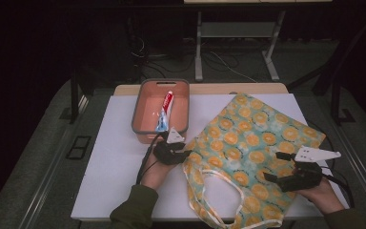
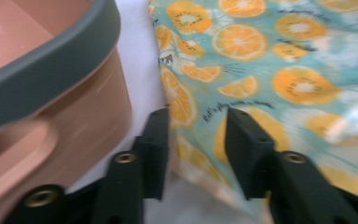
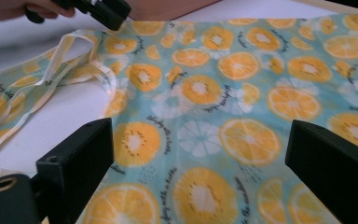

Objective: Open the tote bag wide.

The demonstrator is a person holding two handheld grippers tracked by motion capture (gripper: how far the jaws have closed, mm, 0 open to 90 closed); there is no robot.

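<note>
Two tools over soft orange-print cloth bag (image 1: 248, 143): left tool (image 2: 196, 133) part-open astride edge, right tool (image 3: 200, 154) wide.

Left of the bin: bare white board (image 1: 109, 157), open room down to the near edge.
Bin (image 1: 138, 125): stands at the board's far edge, walls upright; a toothpaste tube (image 1: 165, 110) lies inside, with free floor on either side of it.
Between bin and bag: narrow strip of board; the left gripper (image 1: 185, 153) sits there, its jaws just over the bag's edge.
Bag (image 1: 248, 143): lies flat across the right half, handles (image 1: 219, 191) looped toward the near edge.
Right side: the right gripper (image 1: 274, 167) hangs over the bag, jaws wide apart.
</note>
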